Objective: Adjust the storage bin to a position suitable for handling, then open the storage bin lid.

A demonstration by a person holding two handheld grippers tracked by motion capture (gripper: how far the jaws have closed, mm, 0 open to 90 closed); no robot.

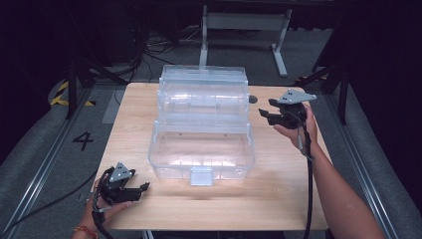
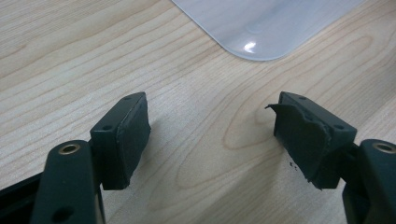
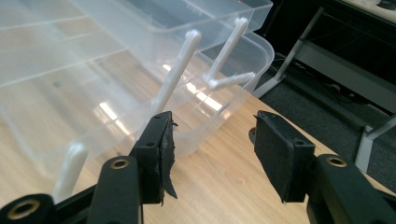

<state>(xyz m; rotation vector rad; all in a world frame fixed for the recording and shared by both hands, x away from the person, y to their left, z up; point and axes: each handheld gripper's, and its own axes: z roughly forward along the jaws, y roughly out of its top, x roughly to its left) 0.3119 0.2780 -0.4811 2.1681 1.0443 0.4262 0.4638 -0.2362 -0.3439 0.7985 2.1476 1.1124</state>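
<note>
A clear plastic tiered box (image 1: 201, 124) stands open in the middle of the wooden table (image 1: 278, 189), its trays folded back and a latch at its front. My left gripper (image 1: 144, 187) rests low at the table's front left, open, nothing between its jaws. In the left gripper view my left gripper (image 2: 210, 135) hangs over bare wood, with a corner of the box (image 2: 266, 23) ahead. My right gripper (image 1: 263, 114) is held up at the box's right side, open and empty. In the right gripper view my right gripper (image 3: 212, 149) faces the box's side wall and white hinge arms (image 3: 180, 70).
A small dark disc (image 1: 253, 99) lies on the table just right of the box's back. Beyond the far edge stand a metal table frame (image 1: 244, 30) and cables on the grey floor. Dark stands flank the table at both sides.
</note>
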